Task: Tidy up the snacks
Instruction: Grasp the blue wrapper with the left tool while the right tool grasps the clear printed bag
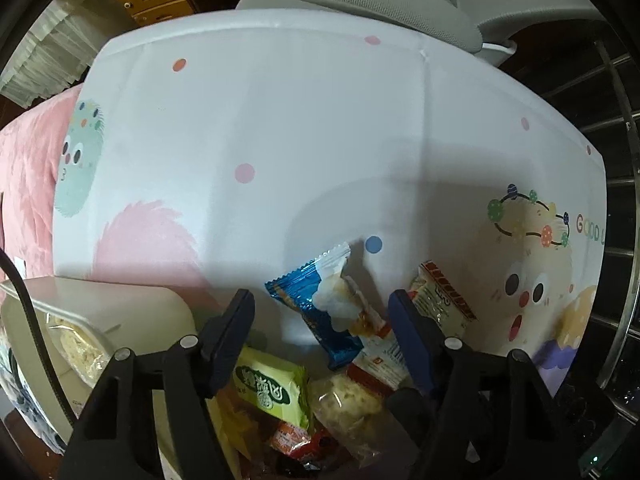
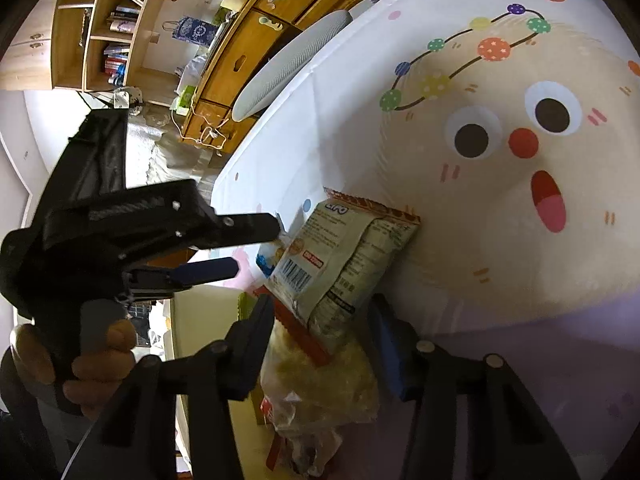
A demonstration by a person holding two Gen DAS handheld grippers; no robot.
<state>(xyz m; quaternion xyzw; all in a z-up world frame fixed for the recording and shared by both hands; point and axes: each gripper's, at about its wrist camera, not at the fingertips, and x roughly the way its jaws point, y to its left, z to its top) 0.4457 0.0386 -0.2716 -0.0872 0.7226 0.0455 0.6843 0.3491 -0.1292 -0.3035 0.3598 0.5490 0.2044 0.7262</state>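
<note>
Now we hold both grippers released above the snack pile [image 1: 320, 360]: left gripper [image 1: 322, 320] over its blue packet [image 1: 320, 312], right gripper [image 2: 326, 340] straddling its grey-green packet [image 2: 340, 268].

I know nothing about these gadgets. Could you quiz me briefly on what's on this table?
1. True or false: the left gripper has its jaws shut tight together.
2. The tablecloth shows: A stripes, B cartoon faces and dots, C plain grey.
3. Fill in: the packet seen between the left gripper's jaws is ___.
Key: 1 false, they stand open. 2 B. 3 blue, the blue packet.
</note>
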